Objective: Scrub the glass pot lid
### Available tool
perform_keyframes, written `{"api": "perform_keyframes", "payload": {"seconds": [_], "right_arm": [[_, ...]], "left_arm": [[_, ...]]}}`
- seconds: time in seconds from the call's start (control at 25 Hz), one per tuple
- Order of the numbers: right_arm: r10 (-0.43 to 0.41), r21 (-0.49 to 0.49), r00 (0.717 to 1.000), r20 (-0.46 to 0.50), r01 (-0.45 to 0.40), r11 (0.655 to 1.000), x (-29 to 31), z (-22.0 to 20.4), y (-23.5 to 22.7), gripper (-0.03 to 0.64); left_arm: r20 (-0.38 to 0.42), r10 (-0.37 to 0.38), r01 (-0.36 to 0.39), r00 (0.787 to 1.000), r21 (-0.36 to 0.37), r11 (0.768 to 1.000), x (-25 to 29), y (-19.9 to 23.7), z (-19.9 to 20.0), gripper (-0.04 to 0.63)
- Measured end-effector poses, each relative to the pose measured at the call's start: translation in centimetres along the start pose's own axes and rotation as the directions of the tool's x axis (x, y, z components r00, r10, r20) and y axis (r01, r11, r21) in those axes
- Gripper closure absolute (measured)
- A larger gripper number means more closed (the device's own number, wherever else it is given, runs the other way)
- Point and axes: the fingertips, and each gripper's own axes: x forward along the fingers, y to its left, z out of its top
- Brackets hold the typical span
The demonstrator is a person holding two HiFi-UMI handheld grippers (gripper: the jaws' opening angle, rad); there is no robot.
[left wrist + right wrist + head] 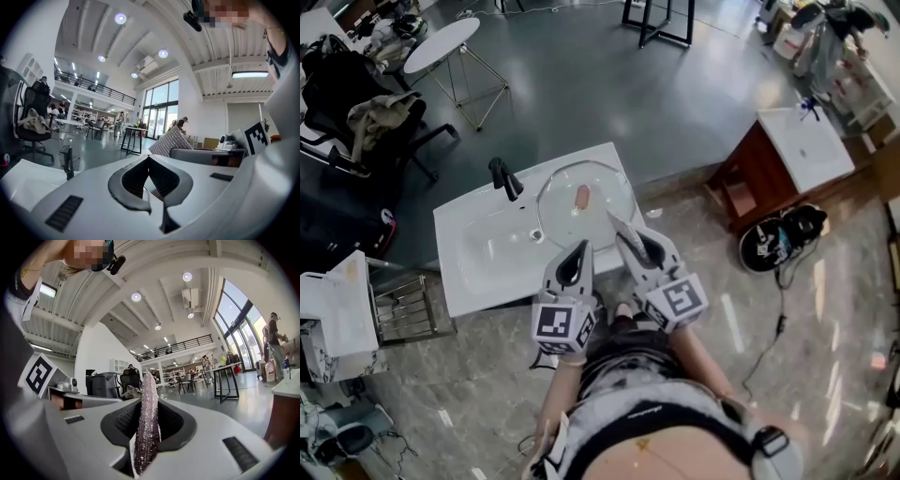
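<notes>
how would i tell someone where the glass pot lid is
Find the white washbasin with the black tap. The glass pot lid lies on its right end. It is the only clear round disc, with a pinkish knob at its centre.

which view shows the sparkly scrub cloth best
The right gripper view: the sparkly scrub cloth stands edge-on, close up, pinched in the fingers of the right gripper. The left gripper view shows its flat side, smaller; the head view shows only a thin sliver by the glass pot lid.
</notes>
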Motion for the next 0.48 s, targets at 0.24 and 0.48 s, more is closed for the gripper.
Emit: {"api": "perform_keyframes", "payload": {"seconds": [0.24,0.48], "right_arm": [[-0.083,0.015,0.997,-0.013,0.083,0.996,2.7,0.0,-2.1,0.535],[-0.149,0.015,0.989,-0.021,0.149,0.989,6.9,0.1,-3.5,0.535]], "left_arm": [[-0.003,-0.075,0.075,0.997,0.015,0.997,3.7,1.8,1.0,0.594],[-0.038,-0.126,0.127,0.991,0.019,0.992,6.8,5.3,1.2,0.594]]}}
